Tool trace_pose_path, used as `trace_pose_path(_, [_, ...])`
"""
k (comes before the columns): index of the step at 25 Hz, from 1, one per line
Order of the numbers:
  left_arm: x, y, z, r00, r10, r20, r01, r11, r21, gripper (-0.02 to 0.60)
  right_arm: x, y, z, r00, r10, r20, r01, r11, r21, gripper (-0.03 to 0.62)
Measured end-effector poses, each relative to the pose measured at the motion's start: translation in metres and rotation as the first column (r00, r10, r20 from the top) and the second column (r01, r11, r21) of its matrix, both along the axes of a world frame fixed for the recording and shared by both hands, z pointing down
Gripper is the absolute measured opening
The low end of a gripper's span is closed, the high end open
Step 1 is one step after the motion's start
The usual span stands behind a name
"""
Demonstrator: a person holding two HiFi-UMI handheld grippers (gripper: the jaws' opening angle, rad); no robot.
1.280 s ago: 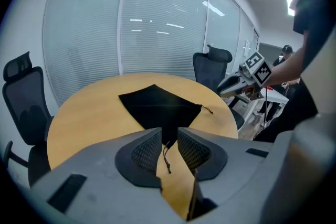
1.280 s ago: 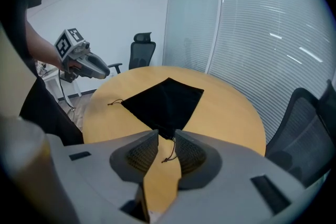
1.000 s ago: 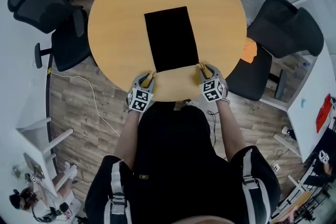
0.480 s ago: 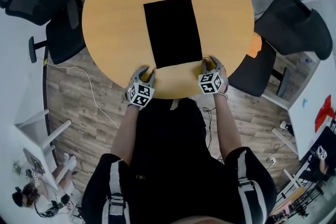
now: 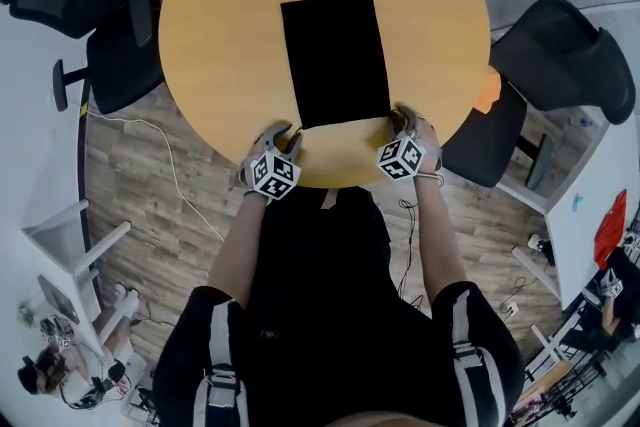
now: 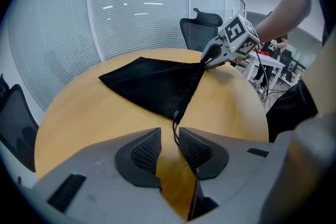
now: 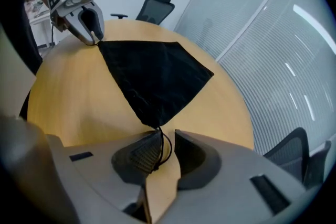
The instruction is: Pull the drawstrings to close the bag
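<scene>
Gripping step: left claw (image 6: 169, 145) gapes round the bag's (image 6: 152, 84) left cord (image 6: 174, 131). Right claw (image 7: 167, 152), closing just now, seemingly hasn't pinched the right cord (image 7: 160, 134). Next: clamp both, pull apart.

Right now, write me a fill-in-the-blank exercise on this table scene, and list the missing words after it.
1. The bag lying flat on the table is ___ in colour.
2. Seen from above, the wooden table top is ___ in shape.
3. The fingers of the left gripper stand apart, and between them runs the bag's thin ___.

Missing words: black; round; drawstring.
</scene>
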State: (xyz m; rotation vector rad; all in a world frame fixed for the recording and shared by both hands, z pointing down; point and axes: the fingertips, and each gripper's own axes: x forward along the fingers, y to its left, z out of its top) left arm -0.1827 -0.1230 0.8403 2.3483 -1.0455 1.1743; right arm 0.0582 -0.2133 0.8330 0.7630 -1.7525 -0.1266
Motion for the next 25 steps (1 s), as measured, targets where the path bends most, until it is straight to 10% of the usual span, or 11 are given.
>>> trace_pose_path(11, [0.010,0.004,-0.008,0.992,-0.044,-0.122,0.039,0.998,-0.048,0.094,0.001,-0.003,0.003,0.999,0.017,0.036,-0.015,0.999,-0.053,0.103])
trace_pose_path(25, [-0.001,-0.004,0.006,0.987,-0.127,-0.098,0.115,0.985,-0.125,0.102,0.002,-0.004,0.007,0.995,0.064,0.073,-0.060,0.997,-0.057,0.057])
